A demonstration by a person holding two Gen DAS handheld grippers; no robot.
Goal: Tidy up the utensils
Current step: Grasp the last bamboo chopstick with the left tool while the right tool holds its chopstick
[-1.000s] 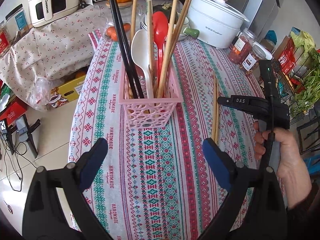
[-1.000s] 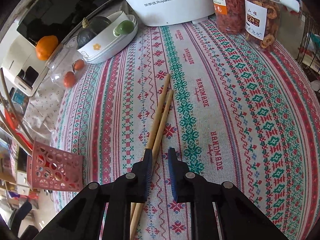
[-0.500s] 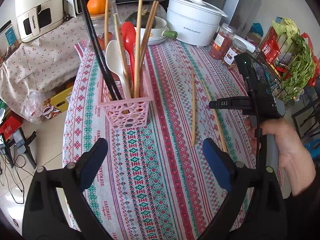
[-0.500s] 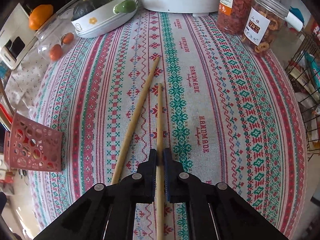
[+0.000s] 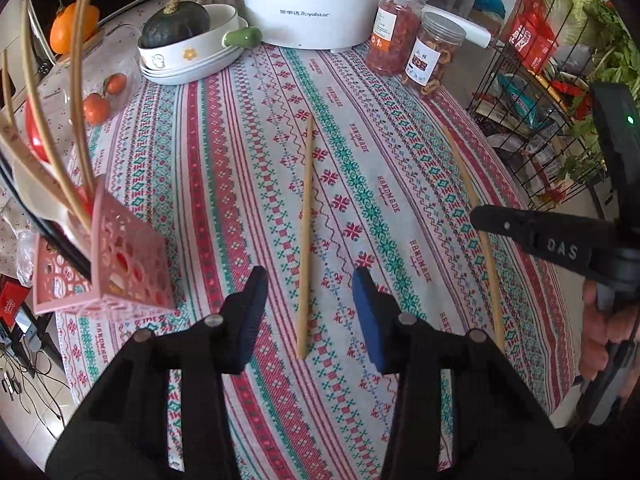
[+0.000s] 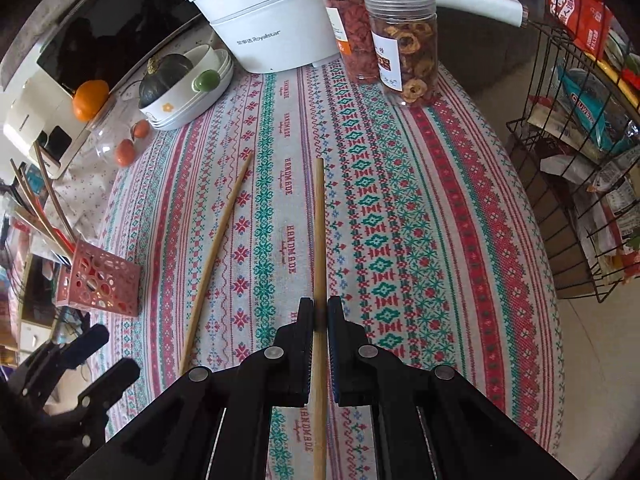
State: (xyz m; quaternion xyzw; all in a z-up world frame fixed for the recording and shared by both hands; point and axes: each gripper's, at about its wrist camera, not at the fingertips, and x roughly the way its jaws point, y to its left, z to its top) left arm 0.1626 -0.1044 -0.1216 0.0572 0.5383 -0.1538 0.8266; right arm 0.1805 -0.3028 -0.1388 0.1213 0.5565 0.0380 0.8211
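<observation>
Jaws: right gripper [image 6: 319, 312] pinches one chopstick [image 6: 319, 240], left gripper [image 5: 306, 300] spread astride another chopstick [image 5: 306, 232]

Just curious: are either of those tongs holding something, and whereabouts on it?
The right tongs pinch one chopstick toward its near end. The left tongs hold nothing.

A pale wooden chopstick [image 5: 306, 240] lies on the patterned woven tablecloth [image 5: 240, 152], right of the pink perforated plastic utensil basket [image 5: 116, 272]; the white electric cooker [image 5: 312, 4] stands behind it.
</observation>
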